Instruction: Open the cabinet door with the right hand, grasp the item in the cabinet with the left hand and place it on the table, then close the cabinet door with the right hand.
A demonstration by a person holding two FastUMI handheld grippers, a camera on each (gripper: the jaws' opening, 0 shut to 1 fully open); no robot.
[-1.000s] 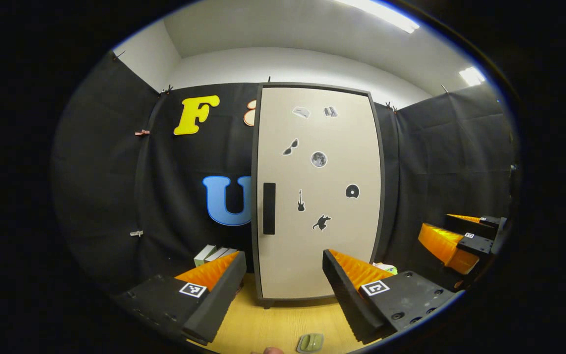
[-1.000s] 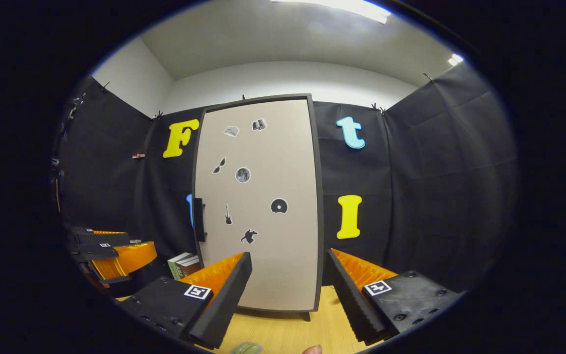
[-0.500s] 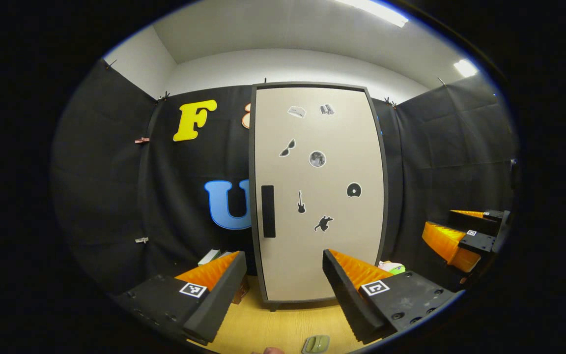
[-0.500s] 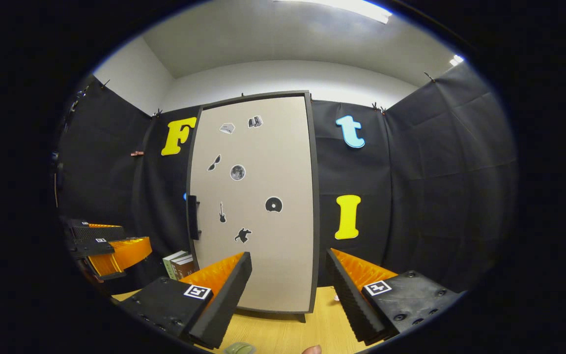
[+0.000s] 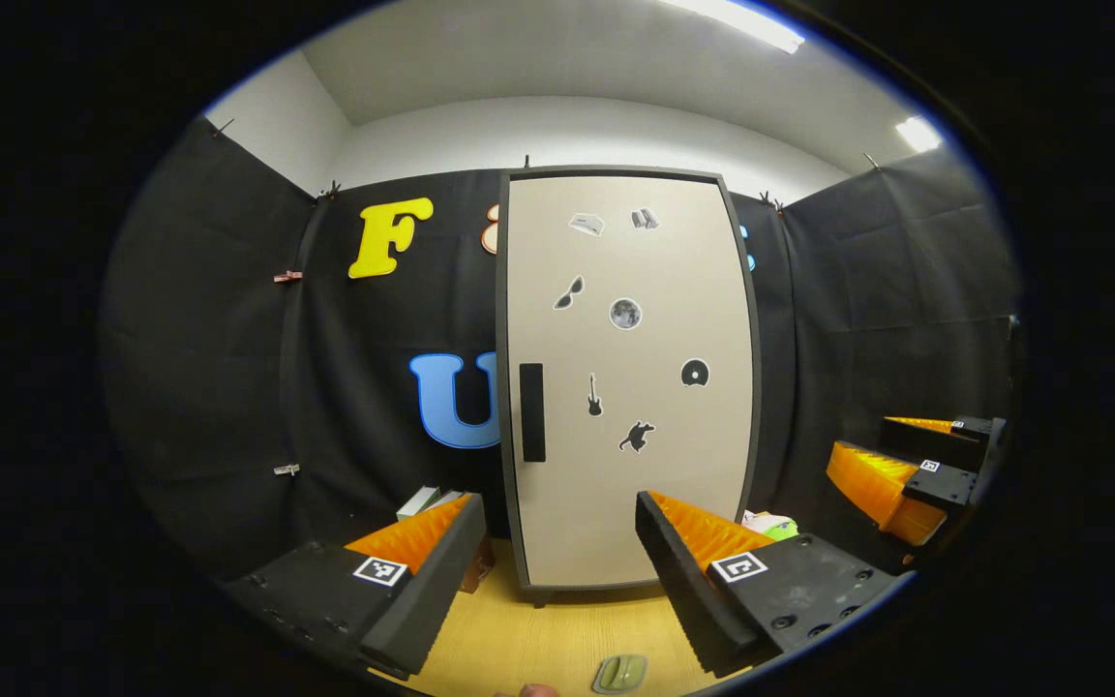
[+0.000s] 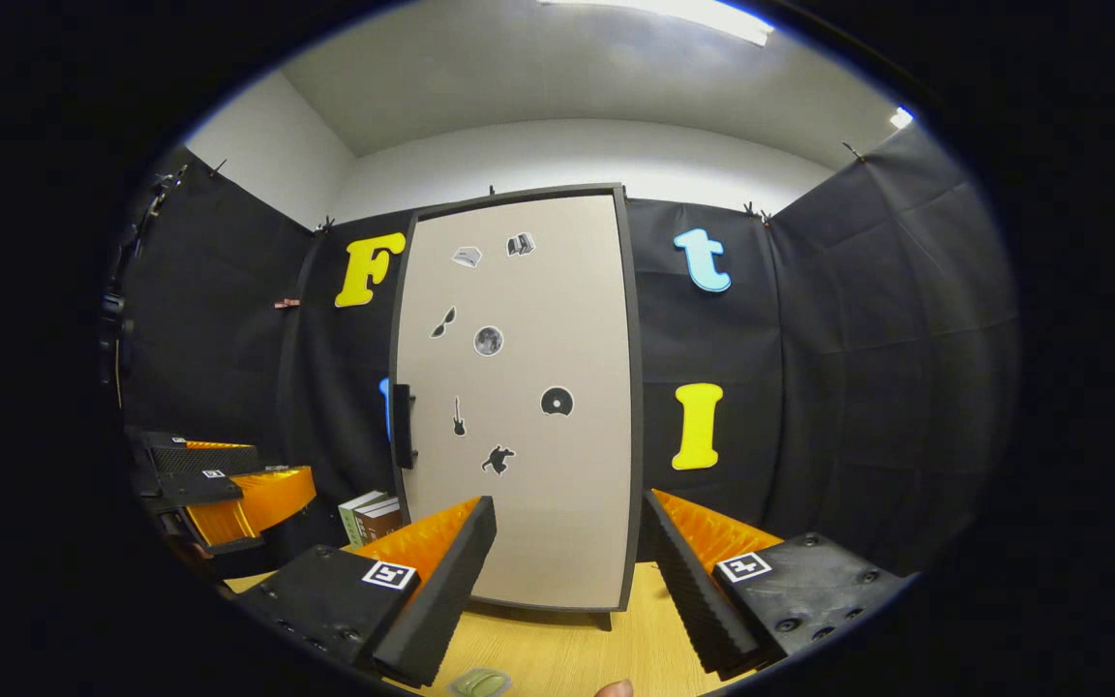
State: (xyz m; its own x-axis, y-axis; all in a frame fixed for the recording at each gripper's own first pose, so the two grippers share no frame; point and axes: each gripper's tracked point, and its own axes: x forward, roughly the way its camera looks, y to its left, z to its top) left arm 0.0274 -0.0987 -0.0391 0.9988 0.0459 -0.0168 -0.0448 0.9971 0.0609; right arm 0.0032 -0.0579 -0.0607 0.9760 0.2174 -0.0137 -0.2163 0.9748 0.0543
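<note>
Left gripper view, going L to R: books (image 5: 427,500) by the cloth, then the left gripper (image 5: 557,561), jaws spread and holding nothing, w/ the cabinet door (image 5: 627,378) shut straight ahead. Its handle (image 5: 531,411) was a vertical bar on the door's L edge, long axis upright. A small green item (image 5: 619,673) lay on the table (image 5: 538,639) just below the fingers; the right gripper (image 5: 891,465) sat far R, also spread.

Right gripper view: handle (image 6: 403,426) lay up and L of the right gripper (image 6: 567,571), well apart.

Cabinet contents hidden. Shut door plus an item on the table fits either pre-opening or after closing; couldn't tell which.
</note>
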